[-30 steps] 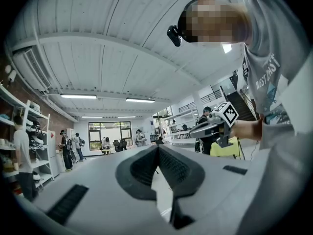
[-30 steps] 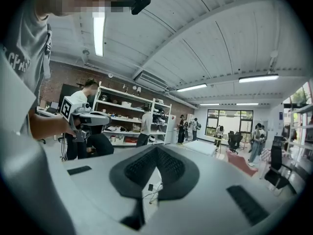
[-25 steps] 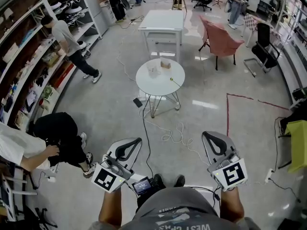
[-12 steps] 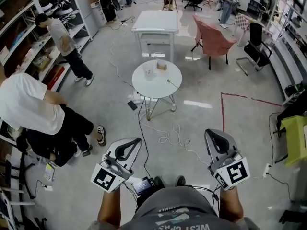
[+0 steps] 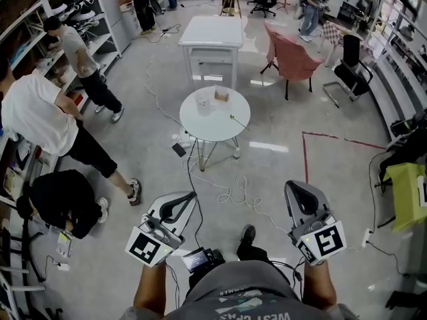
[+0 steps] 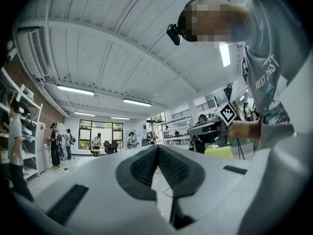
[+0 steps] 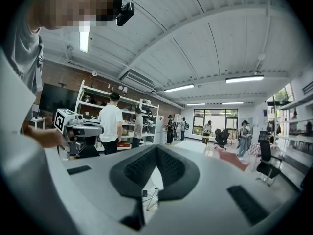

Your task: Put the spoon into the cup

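Far ahead in the head view stands a small round white table [image 5: 217, 127]. On it are a white cup [image 5: 203, 102], a small tan box [image 5: 221, 96] and a thin spoon [image 5: 235, 119] near its right edge. My left gripper [image 5: 189, 196] and right gripper [image 5: 295, 187] are held low and near me, well short of the table, both pointing level toward it. In the left gripper view the left gripper [image 6: 157, 148] has its pads closed together with nothing between them. The right gripper [image 7: 156, 149] looks the same in its own view: shut and empty.
Cables [image 5: 233, 192] trail across the floor between me and the table, with a dark flat object [image 5: 177, 150] by its legs. People [image 5: 40, 119] stand and crouch at the left by shelves. A white desk [image 5: 212, 32], pink chair [image 5: 293, 57] and red floor tape [image 5: 333, 139] lie beyond.
The view has shifted toward the round table, both grippers keeping their place in the frame. At the left a person in a white shirt has stood up; both grippers stay shut.
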Available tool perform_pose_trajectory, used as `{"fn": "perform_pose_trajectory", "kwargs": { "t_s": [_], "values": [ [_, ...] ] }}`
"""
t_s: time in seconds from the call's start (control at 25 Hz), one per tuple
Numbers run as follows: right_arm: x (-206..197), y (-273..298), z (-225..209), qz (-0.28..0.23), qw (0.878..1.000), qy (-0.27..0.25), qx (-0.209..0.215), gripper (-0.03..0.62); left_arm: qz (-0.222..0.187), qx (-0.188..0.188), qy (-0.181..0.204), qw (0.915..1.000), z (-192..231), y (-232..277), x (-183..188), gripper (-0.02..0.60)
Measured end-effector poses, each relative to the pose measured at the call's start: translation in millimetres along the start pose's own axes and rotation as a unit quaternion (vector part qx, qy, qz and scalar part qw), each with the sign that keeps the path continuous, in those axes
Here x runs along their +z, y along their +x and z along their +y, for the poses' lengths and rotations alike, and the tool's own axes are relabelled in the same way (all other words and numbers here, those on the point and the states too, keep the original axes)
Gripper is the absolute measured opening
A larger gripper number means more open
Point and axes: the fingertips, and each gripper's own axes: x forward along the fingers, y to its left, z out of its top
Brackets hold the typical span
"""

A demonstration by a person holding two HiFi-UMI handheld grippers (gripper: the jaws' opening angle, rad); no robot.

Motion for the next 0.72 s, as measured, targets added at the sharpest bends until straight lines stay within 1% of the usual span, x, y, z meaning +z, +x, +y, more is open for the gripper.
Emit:
{"fn": "perform_pose_trajectory", "kwargs": {
  "t_s": [0.16, 0.32, 0.72],
  "values": [
    [-2, 16, -16, 0.000, 1.000, 0.008, 0.006, 0.002, 0.004, 0.006, 0.001, 1.0000, 10, 16, 2, 0.003],
    [-6, 32, -38, -0.005, 1.000, 0.018, 0.019, 0.002, 0.021, 0.016, 0.004, 0.9996, 16, 36, -3, 0.003],
    [-10, 77, -111, -0.005, 0.998, 0.027, 0.055, 0.002, 0.034, 0.043, 0.005, 0.9985, 34, 113, -7, 0.003]
  ]
}}
